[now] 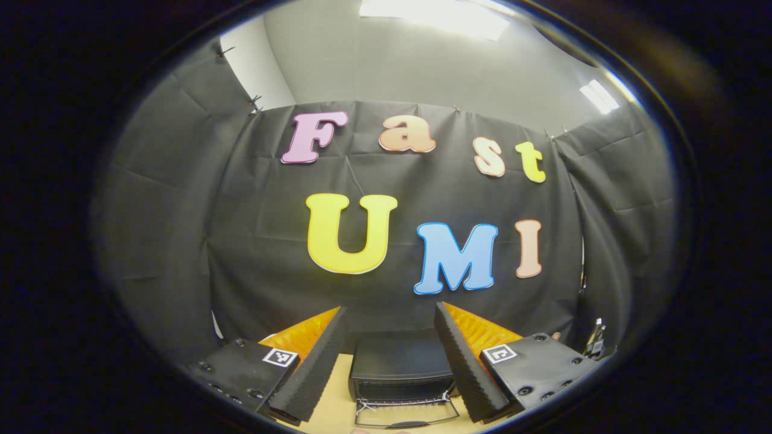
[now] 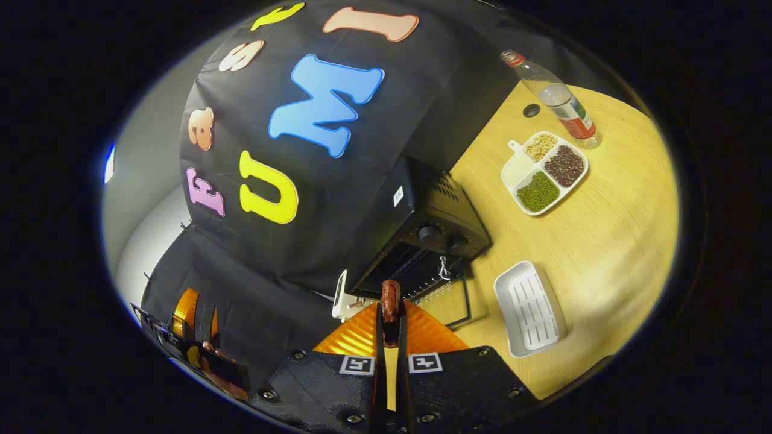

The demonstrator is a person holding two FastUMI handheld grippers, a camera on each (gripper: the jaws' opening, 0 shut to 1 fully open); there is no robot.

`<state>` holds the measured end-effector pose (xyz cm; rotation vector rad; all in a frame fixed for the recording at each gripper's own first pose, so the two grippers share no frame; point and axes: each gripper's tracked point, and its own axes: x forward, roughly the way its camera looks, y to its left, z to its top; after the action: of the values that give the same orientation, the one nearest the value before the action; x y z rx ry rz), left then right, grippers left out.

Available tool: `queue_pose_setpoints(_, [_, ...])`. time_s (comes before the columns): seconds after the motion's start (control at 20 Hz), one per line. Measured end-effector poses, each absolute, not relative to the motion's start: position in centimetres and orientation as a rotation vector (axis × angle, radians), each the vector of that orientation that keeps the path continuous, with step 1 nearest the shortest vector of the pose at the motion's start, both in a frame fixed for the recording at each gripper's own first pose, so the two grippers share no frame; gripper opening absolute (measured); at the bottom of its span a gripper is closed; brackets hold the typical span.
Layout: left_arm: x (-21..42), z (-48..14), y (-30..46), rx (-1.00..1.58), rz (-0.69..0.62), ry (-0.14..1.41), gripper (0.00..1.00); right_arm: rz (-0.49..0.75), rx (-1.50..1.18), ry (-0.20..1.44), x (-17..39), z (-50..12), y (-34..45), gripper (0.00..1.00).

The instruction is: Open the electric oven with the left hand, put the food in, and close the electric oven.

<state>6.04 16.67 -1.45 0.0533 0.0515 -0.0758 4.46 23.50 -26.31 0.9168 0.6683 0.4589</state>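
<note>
The black electric oven (image 1: 401, 364) stands on the wooden table (image 1: 329, 410) with its glass door (image 1: 405, 411) folded down open. It sits low between the fingers of my left gripper (image 1: 391, 310), which is open, empty and held back from it, well above the table. In the right gripper view, my right gripper (image 2: 391, 314) is shut on a brown sausage (image 2: 390, 299), held just in front of the oven (image 2: 434, 232) and over its open door (image 2: 451, 298). The left gripper (image 2: 190, 322), with a hand on it, shows at the lower left.
An empty white ribbed tray (image 2: 531, 308) lies on the table (image 2: 609, 241) right of the oven door. Farther off are a divided white dish (image 2: 544, 172) of beans and a clear bottle (image 2: 558, 99) with a red cap. A small white device (image 2: 341, 298) stands left of the oven.
</note>
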Motion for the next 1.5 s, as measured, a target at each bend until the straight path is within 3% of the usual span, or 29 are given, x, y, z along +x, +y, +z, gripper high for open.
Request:
queue_pose_setpoints(0.5, [6.2,-2.0,22.7,0.078,-0.057,0.069,1.00,0.432,0.910,0.740,9.8,-30.1,32.6,0.06])
queue_pose_setpoints(0.6, [6.3,-2.2,24.1,0.082,-0.045,0.080,0.96,0.404,0.933,0.749,11.4,-31.4,34.0,0.06])
queue_pose_setpoints(0.75, [6.7,-2.5,26.2,0.083,-0.027,0.088,1.00,0.350,0.977,0.753,13.5,-33.2,35.7,0.06])
queue_pose_setpoints(0.85, [6.8,-3.2,27.5,0.077,-0.017,0.104,0.95,0.308,0.990,0.762,14.7,-34.6,36.5,0.06])
queue_pose_setpoints(0.9, [7.0,-3.6,28.2,0.075,-0.011,0.113,0.99,0.292,0.989,0.768,15.1,-35.3,36.9,0.06])
queue_pose_setpoints(1.0, [7.3,-4.4,29.6,0.070,-0.001,0.131,0.92,0.269,0.993,0.766,16.1,-36.2,37.6,0.06])
queue_pose_setpoints(1.05, [7.4,-4.6,30.2,0.069,0.003,0.137,0.99,0.257,1.000,0.755,16.8,-36.6,38.0,0.07])
queue_pose_setpoints(1.5, [7.4,-5.1,34.1,0.079,0.037,0.166,0.99,0.073,1.076,0.678,21.5,-39.1,37.5,0.12])
